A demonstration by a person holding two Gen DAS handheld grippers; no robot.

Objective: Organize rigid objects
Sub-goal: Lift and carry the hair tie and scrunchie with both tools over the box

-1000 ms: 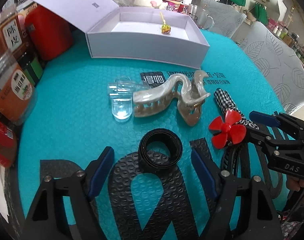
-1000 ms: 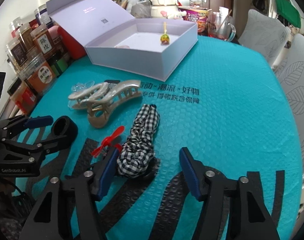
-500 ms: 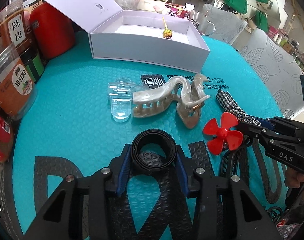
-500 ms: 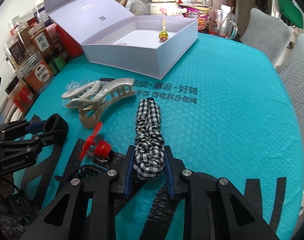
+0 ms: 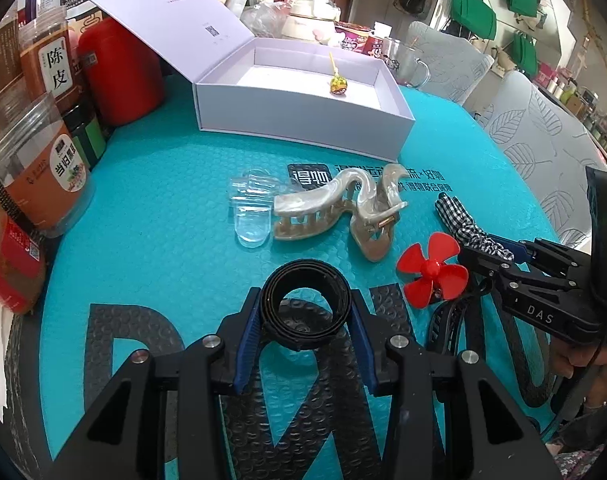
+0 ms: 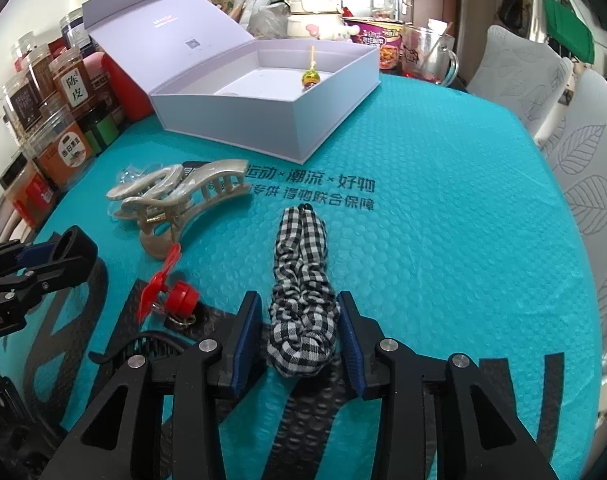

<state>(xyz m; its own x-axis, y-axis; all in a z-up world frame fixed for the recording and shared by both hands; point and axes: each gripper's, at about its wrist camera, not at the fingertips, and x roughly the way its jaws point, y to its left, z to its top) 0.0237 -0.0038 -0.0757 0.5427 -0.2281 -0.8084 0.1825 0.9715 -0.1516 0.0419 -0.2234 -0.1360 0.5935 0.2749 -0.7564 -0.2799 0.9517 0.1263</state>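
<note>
My left gripper (image 5: 305,320) is shut on a black ring (image 5: 303,270), its blue pads pressing both sides; the ring rests on the teal mat. In the right wrist view that gripper (image 6: 43,256) and ring (image 6: 69,246) sit at the left edge. My right gripper (image 6: 299,332) has its jaws opening around a black-and-white checked scrunchie (image 6: 301,264). The scrunchie lies on the mat between the pads, with a thin gap at the left pad. A red propeller (image 5: 431,270), a pearly hair claw (image 5: 335,208) and a clear clip (image 5: 251,208) lie between the grippers and an open white box (image 5: 303,112).
The box holds a small lollipop (image 5: 337,82), and its lid leans back to the left. Jars (image 5: 43,176) and a red canister (image 5: 119,68) line the left edge. A glass mug (image 6: 427,56) stands behind the box. Padded chairs (image 6: 543,80) flank the right side.
The left jaws closed on the black ring. The right jaws closed onto the scrunchie, then widened a little. The red propeller shifted and tipped up beside the right gripper.
</note>
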